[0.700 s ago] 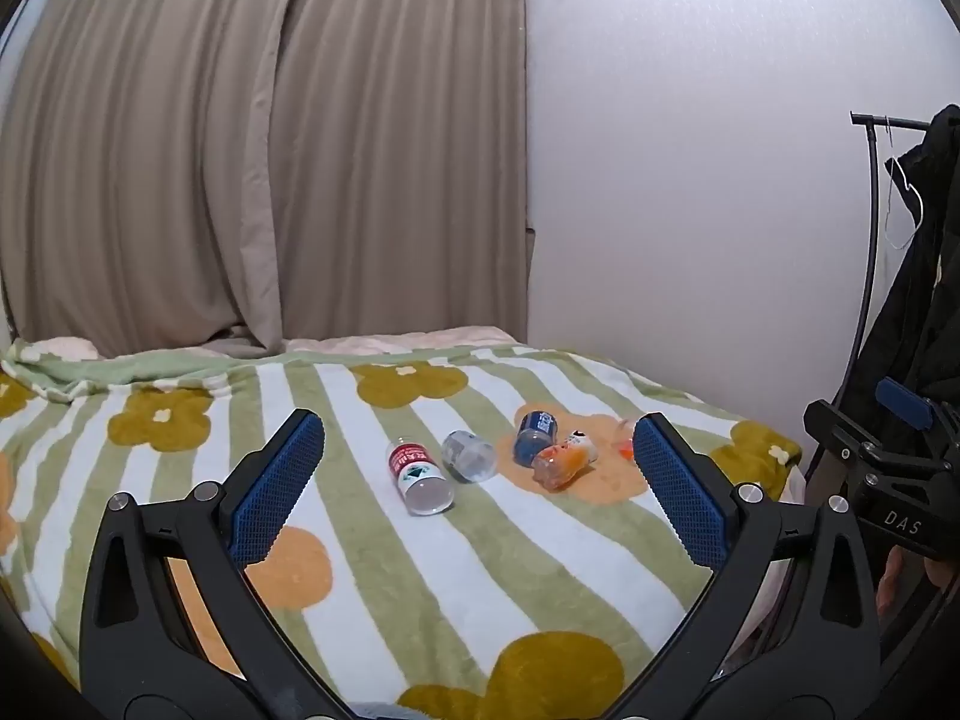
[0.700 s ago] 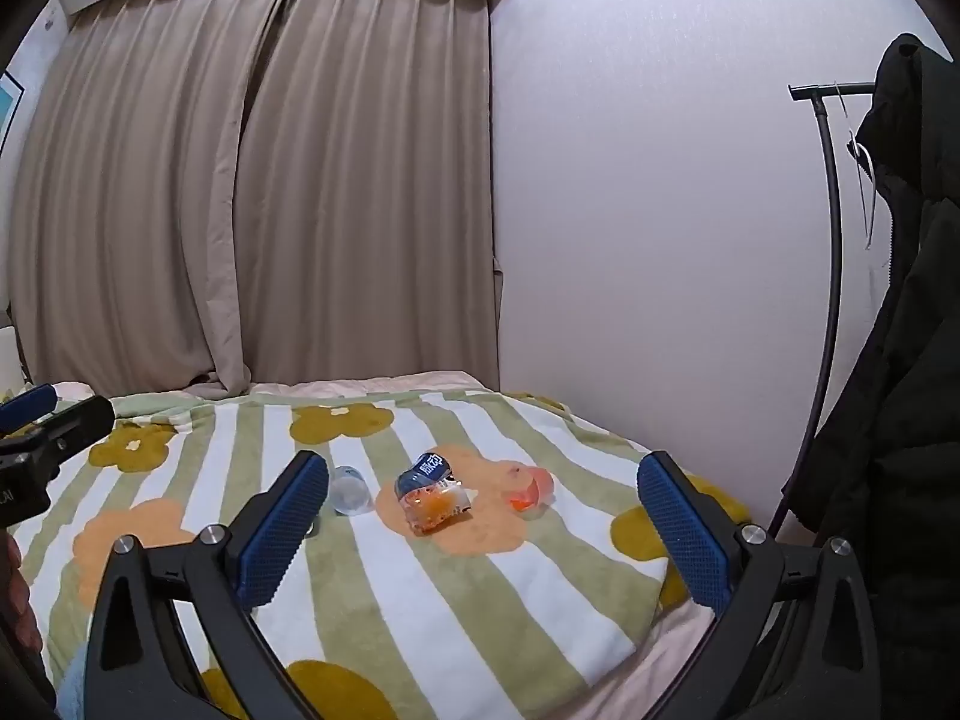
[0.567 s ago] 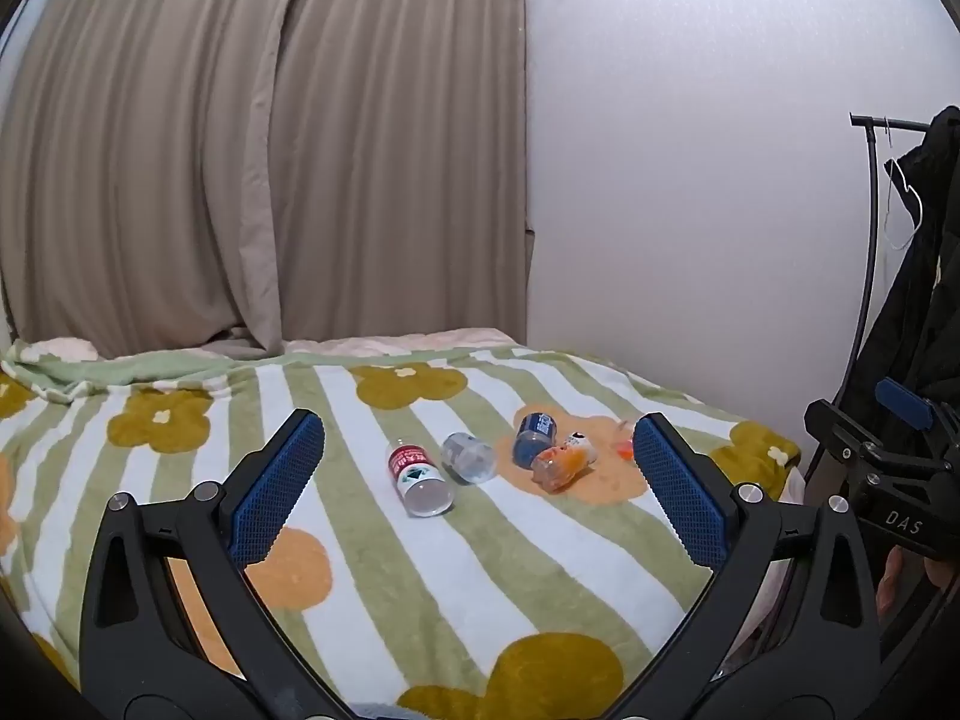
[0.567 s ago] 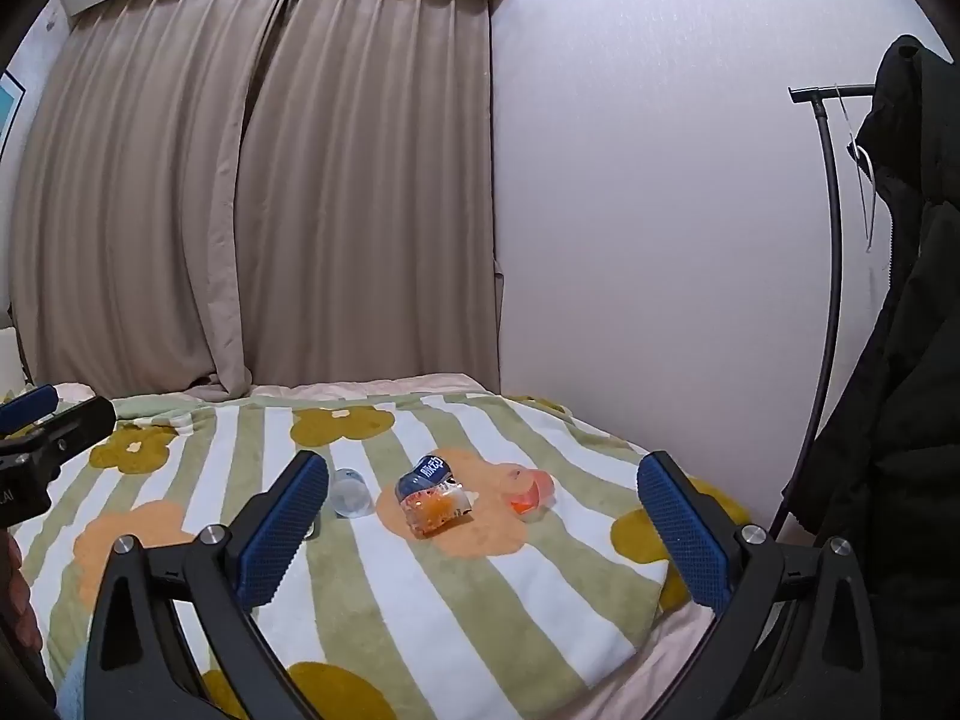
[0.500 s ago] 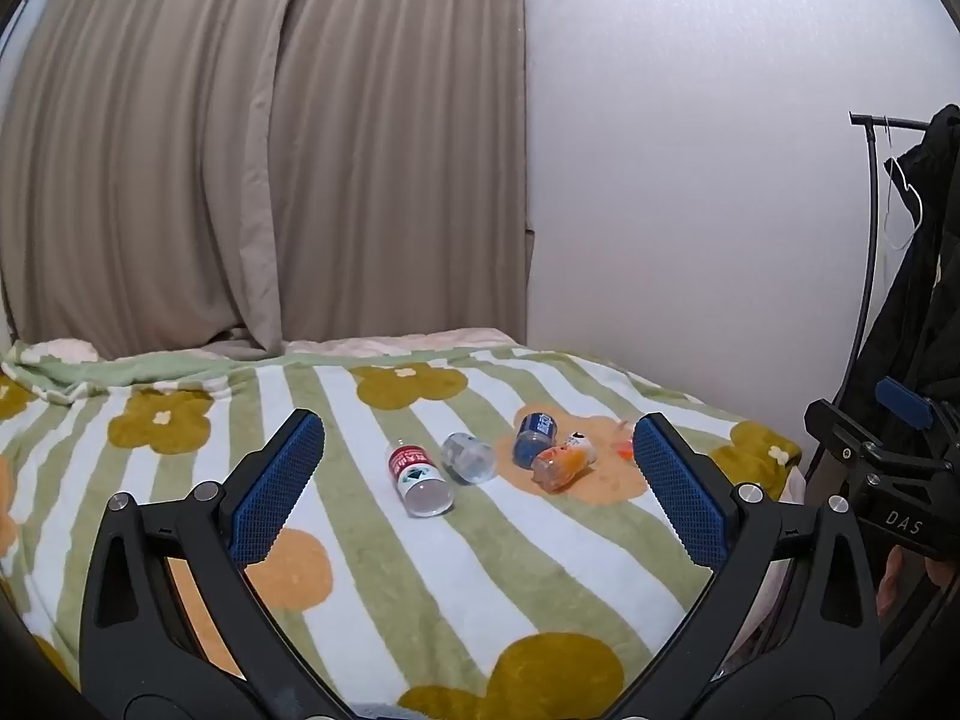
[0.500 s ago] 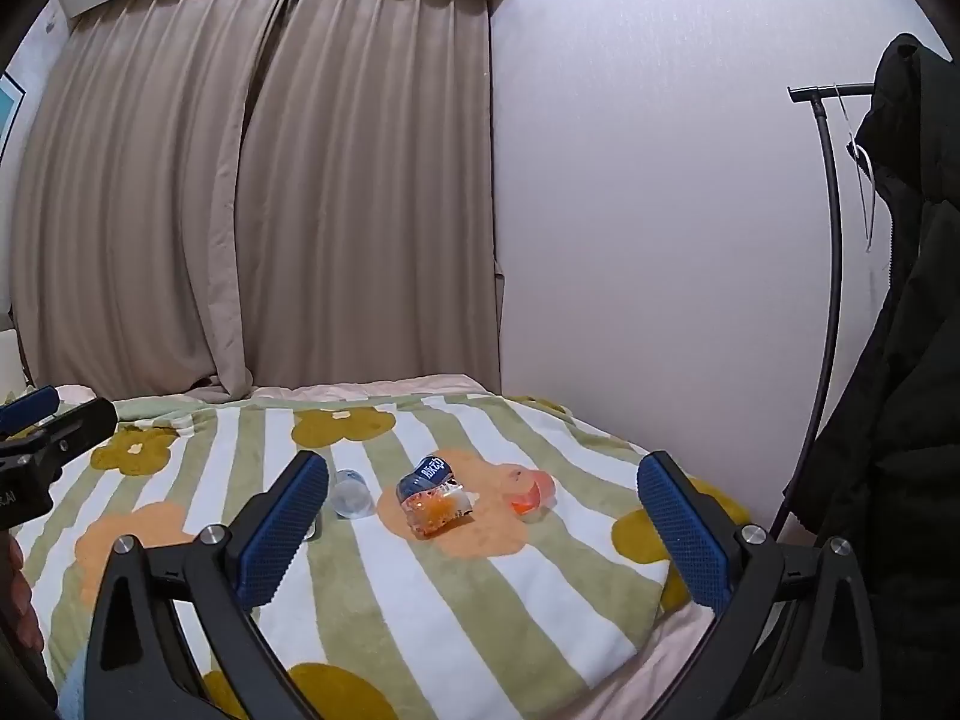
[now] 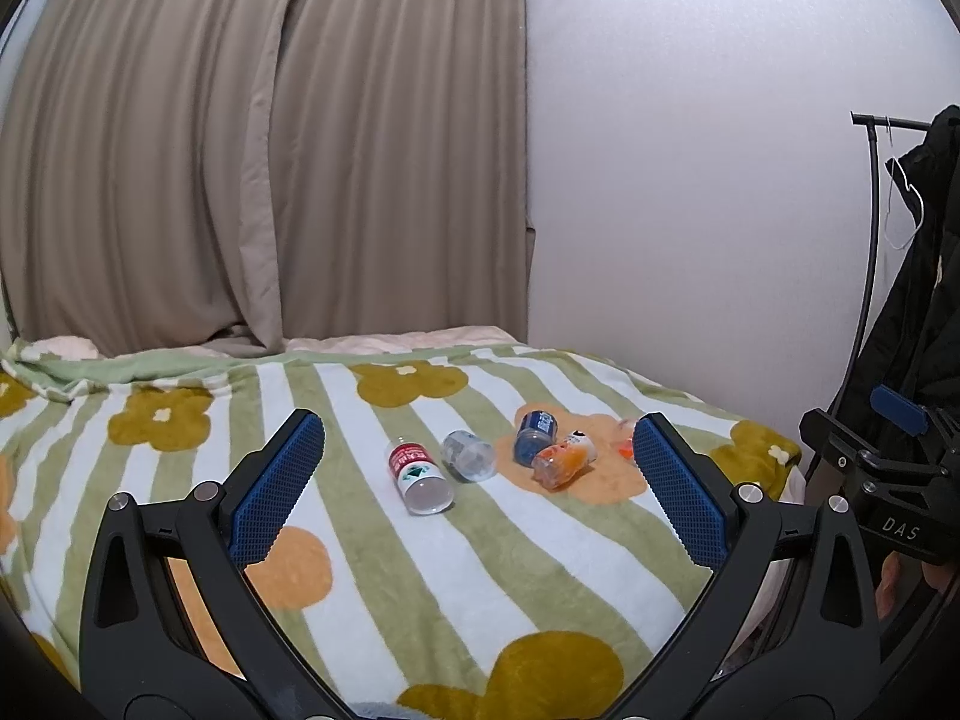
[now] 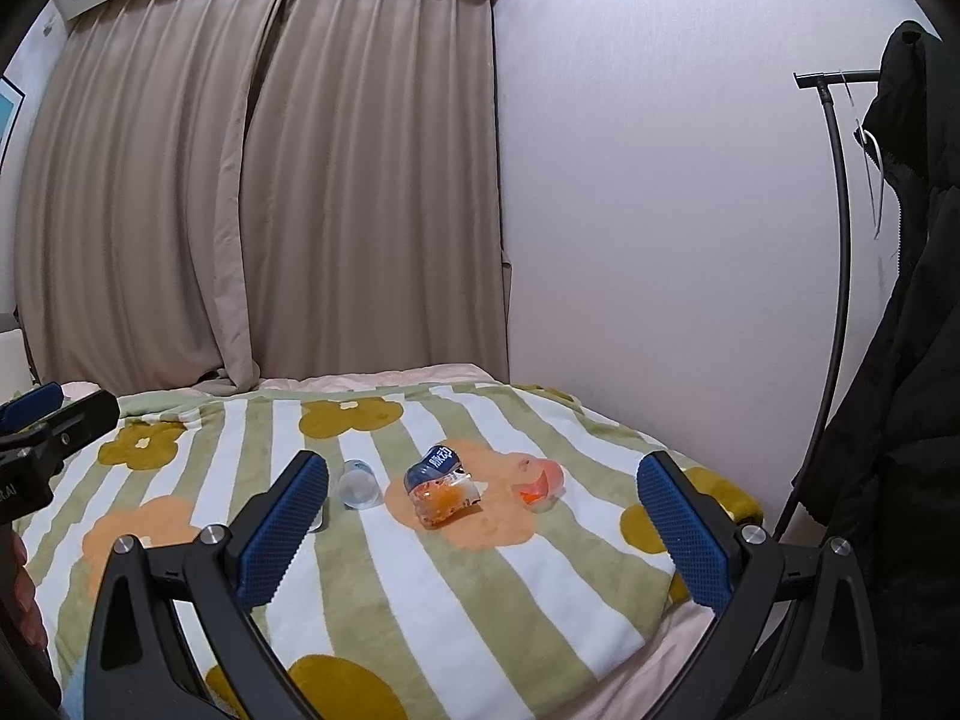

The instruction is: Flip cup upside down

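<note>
Nothing has shifted over the last moment: our left gripper (image 7: 480, 480) and right gripper (image 8: 483, 501) hover with jaws wide apart, holding nothing. Well beyond them on the bed (image 7: 372, 546), the clear cup (image 7: 468, 455) lies on its side among small bottles (image 7: 419, 475), so we judge the flip not begun.

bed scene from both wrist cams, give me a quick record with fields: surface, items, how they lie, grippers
surface: striped flower blanket on a bed
items: red-label cup, clear cup, blue-label cup, orange cup, small orange-pink cup
how they lie: all on their sides, none upside down; blue-label and orange cups touch
left gripper: open, empty, short of the cups
right gripper: open, empty, short of the cups
background: beige curtain, black coat on a rack
</note>
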Available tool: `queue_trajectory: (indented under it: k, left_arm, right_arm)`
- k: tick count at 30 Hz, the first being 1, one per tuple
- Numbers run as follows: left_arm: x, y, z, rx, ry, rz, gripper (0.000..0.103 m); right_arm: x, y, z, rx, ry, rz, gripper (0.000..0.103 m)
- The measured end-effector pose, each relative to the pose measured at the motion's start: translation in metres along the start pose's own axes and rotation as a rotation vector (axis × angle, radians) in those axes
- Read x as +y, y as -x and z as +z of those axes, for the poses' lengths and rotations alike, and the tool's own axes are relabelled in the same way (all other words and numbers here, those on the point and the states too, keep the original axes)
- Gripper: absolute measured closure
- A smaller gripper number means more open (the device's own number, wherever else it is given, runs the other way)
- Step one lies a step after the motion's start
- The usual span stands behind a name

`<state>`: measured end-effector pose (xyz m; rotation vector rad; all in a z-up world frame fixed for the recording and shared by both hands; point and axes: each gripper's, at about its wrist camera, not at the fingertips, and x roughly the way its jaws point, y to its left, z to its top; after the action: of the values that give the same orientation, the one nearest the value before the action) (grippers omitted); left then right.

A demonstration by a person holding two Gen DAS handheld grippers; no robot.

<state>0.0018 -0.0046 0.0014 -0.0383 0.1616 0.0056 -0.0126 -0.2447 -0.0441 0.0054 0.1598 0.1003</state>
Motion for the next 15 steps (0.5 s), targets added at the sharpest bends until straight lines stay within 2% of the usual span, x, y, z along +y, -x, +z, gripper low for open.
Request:
queue_trajectory:
  k: [15]
  left_arm:
    - [0.0073,0.0027,-0.0011,0.004,0.013,-0.001,0.0]
  right_arm:
    - [-0.0004,-0.0018,-0.0025,0.008,0.003,-0.005,0.0]
